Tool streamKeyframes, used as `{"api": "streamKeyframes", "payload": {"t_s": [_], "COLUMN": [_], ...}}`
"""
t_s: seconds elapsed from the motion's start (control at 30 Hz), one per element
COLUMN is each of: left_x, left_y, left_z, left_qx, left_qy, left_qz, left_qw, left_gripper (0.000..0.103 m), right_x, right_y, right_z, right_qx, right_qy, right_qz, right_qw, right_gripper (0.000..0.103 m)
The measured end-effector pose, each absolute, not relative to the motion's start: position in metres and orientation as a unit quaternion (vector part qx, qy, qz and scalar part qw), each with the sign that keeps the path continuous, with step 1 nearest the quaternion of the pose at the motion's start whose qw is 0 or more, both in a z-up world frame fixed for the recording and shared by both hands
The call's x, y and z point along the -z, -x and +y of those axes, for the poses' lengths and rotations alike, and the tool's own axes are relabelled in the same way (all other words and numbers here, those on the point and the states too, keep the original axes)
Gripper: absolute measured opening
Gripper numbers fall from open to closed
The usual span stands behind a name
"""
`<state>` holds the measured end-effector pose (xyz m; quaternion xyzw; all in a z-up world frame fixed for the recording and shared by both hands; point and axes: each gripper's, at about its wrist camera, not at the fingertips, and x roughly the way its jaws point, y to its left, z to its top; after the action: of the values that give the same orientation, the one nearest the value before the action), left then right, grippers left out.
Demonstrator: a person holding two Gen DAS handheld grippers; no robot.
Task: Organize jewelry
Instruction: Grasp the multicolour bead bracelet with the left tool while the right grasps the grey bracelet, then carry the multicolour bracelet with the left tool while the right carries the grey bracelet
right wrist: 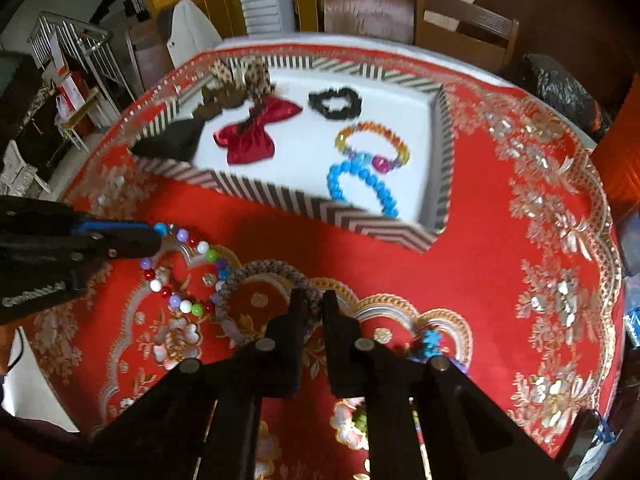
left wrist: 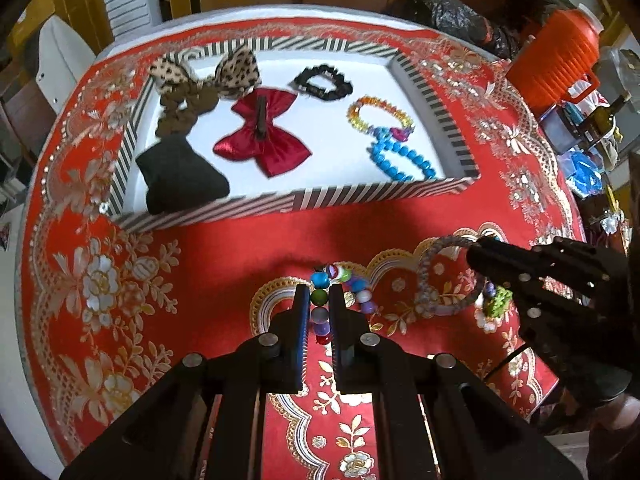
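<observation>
My left tool [left wrist: 319, 300] pinched the beaded bracelet [left wrist: 322, 280] on the table [left wrist: 240, 248]; my right tool [right wrist: 310, 304] pinched the braided bracelet [right wrist: 240, 280] beside it. Both seemed light and floppy, beads slippery, so I gripped across the strand.

a round table [left wrist: 224, 248] draped in a red cloth with gold and white flowers is carrying everything. toward its far side a striped tray [left wrist: 360, 194] is sitting flat on the cloth. nearer, a multicolored bead bracelet [right wrist: 180, 276] and a grey braided ring [right wrist: 256, 280] are lying on the cloth close beside each other, and a small blue and green charm [right wrist: 430, 342] is resting to the right of them.
</observation>
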<state>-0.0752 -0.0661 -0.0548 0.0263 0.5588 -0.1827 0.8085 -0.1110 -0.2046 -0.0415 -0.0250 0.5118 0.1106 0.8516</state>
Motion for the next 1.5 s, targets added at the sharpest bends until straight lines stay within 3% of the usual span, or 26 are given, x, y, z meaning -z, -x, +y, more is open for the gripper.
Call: {"api": "streamKeyframes", "payload": {"t_s": [1.0, 1.5], "left_x": [-0.06, -0.048], "left_y": [0.042, -0.005], "left_z": [-0.079, -0.119], "left_qx": [0.199, 0.218], "left_qy": [-0.053, -0.059], "left_qz": [0.467, 0.486], "left_qw": [0.86, 0.844], "left_gripper": [0.0, 0.0], "right_x": [-0.067, -0.071], "right_y": [0.098, 0.059], "right_z": [-0.248, -0.272], "right_qx": [-0.08, -0.063], "right_qy": [-0.015, -0.02], "right_qz": [0.412, 0.412], "right_qw": [0.907, 0.909], "right_gripper": [0.009, 0.009]}}
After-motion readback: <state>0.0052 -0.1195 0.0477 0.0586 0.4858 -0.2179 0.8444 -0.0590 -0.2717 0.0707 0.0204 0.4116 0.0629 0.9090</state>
